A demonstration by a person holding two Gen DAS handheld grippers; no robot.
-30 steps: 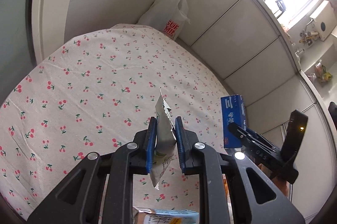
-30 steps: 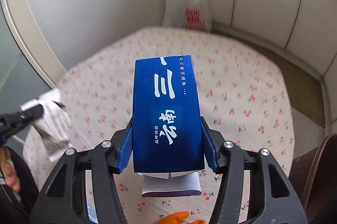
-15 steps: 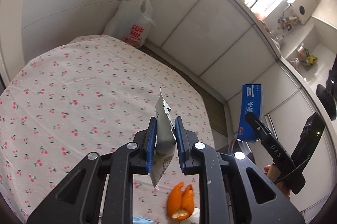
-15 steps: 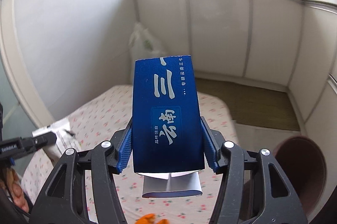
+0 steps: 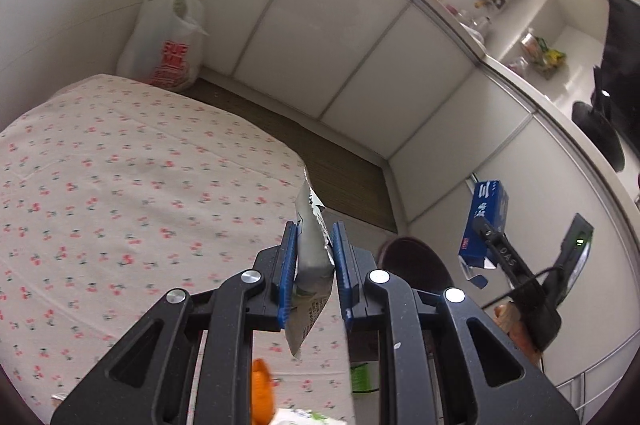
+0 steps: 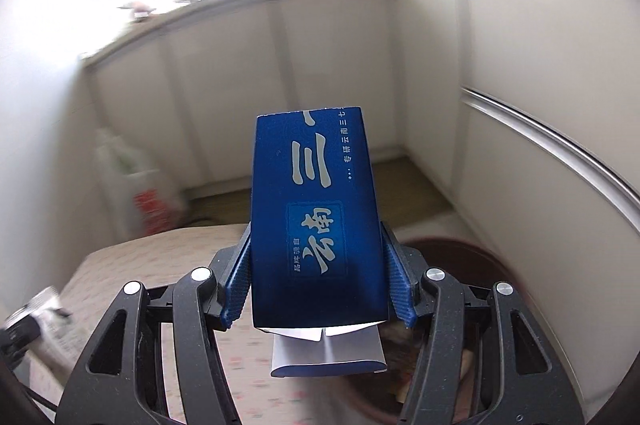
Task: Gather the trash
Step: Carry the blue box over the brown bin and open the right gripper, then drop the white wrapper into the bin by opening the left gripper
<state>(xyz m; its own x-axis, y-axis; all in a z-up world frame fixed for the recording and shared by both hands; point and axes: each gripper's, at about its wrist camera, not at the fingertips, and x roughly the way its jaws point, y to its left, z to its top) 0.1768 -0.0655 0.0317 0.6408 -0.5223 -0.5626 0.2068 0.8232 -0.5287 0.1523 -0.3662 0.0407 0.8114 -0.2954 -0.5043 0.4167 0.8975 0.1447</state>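
Right wrist view: right gripper [image 6: 318, 289] pinches the blue box [image 6: 316, 225] by its sides, above the brown bin [image 6: 472, 261] past the table's [image 5: 120, 185] right edge. Left gripper [image 5: 314, 261] pinches a wrapper [image 5: 310, 257]. Advice: centre each over the bin mouth, go low, then release; light trash drifts.

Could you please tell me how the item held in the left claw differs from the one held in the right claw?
The wrapper in the left claw is silvery, thin and crumpled, with a torn, jagged top; the blue box in the right claw is a rigid carton with white lettering. The wrapper is narrow between its fingers, the box much wider. The box's bottom flaps hang open. Both are clamped and held off the table.
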